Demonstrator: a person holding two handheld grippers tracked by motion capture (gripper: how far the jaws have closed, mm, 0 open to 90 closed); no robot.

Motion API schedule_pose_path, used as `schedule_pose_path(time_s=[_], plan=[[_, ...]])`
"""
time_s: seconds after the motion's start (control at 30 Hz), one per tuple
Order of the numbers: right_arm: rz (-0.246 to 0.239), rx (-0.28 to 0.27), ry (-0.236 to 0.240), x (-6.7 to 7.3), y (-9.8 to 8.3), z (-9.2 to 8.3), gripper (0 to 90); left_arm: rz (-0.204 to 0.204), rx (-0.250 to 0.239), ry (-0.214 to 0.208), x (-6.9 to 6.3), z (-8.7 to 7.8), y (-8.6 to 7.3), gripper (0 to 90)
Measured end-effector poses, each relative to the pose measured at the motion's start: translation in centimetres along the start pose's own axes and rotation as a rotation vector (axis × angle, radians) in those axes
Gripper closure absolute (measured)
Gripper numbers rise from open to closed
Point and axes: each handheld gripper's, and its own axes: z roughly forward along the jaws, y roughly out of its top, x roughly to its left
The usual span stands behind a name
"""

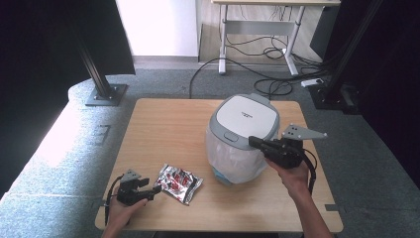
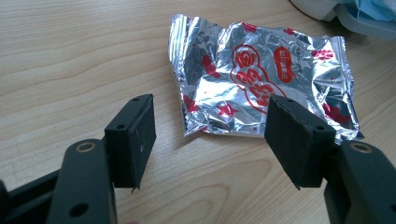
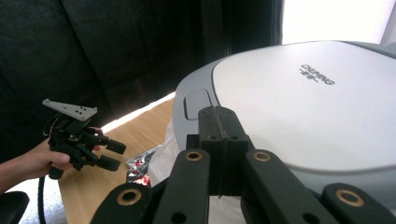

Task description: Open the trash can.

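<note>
I have the left gripper (image 1: 154, 189) low over the near left part of the table (image 1: 163, 119), jaws spread wide with nothing between them, aimed at the foil wrapper (image 1: 179, 183) lying just ahead of the tips. In the left gripper view the wrapper (image 2: 261, 86) lies flat on the wood, crumpled, silver with red print, and my two pads (image 2: 140, 135) stand either side of its near edge without touching it. From the high view its long axis runs on a slant, from the end nearest my left gripper away toward the bin, the far end pointing to the right and slightly toward the near edge of the table. The bin (image 1: 242, 141) stands right of the wrapper, near the middle of the table, with a grey and white lid (image 1: 246, 116) closed on top and a clear plastic liner (image 1: 233, 161) hanging down its side. My right gripper (image 1: 253, 141) is level at the lid's near right edge, jaws pressed together on nothing. In the right gripper view the closed jaws sit over the lid (image 3: 303, 107) rim, beside the small push button (image 3: 196, 103) at its front, though I cannot tell whether the tips touch the lid. That view also shows my left gripper (image 3: 112, 154) farther off, jaws apart.
</note>
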Motion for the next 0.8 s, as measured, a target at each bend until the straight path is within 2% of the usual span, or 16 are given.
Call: schedule_pose_path(time_s=[0.2,0.57,0.8], plan=[[-0.015,0.016,0.004,0.3,0.4,0.8,89.7,-0.006,0.001,0.003,0.1,0.0,0.0,33.8],[0.003,0.016,0.025,0.2,0.9,2.0,89.7,-0.007,0.005,0.003,0.2,0.0,0.0,33.8],[-0.027,0.026,0.031,0.6,1.3,2.9,89.8,-0.01,0.008,0.007,0.3,0.0,0.0,33.8]])
